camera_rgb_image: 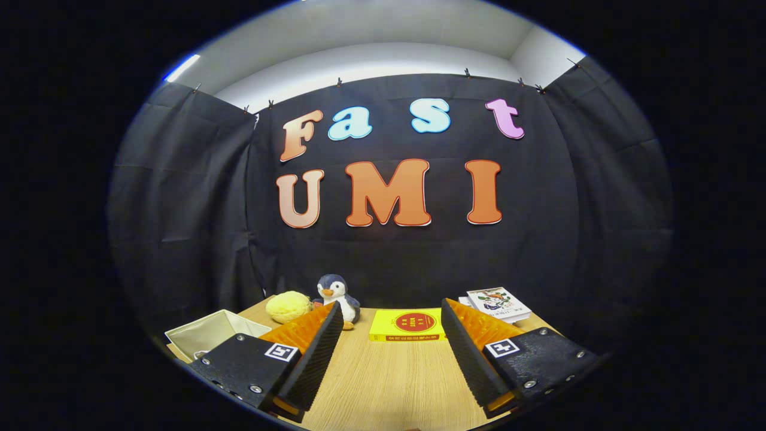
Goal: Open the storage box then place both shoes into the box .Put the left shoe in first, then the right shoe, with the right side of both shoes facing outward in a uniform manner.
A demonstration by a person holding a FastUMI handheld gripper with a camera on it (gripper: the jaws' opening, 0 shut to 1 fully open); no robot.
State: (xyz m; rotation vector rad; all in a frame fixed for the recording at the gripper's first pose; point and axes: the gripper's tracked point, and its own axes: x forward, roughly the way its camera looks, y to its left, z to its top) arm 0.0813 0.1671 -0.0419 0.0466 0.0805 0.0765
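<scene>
Clearly, in the gripper view, the gripper [392, 353] hovers over a wooden table [389, 383] with its fingers spread wide apart and nothing between them. Beyond the fingers, at the far edge of the table, lies a yellow book [407, 326]. To the left of the left finger sits a pale open storage box [212, 335], with a yellow plush [288, 306] and a toy penguin [336, 296] farther back. On the far right rests a stack of books [498, 304].
</scene>
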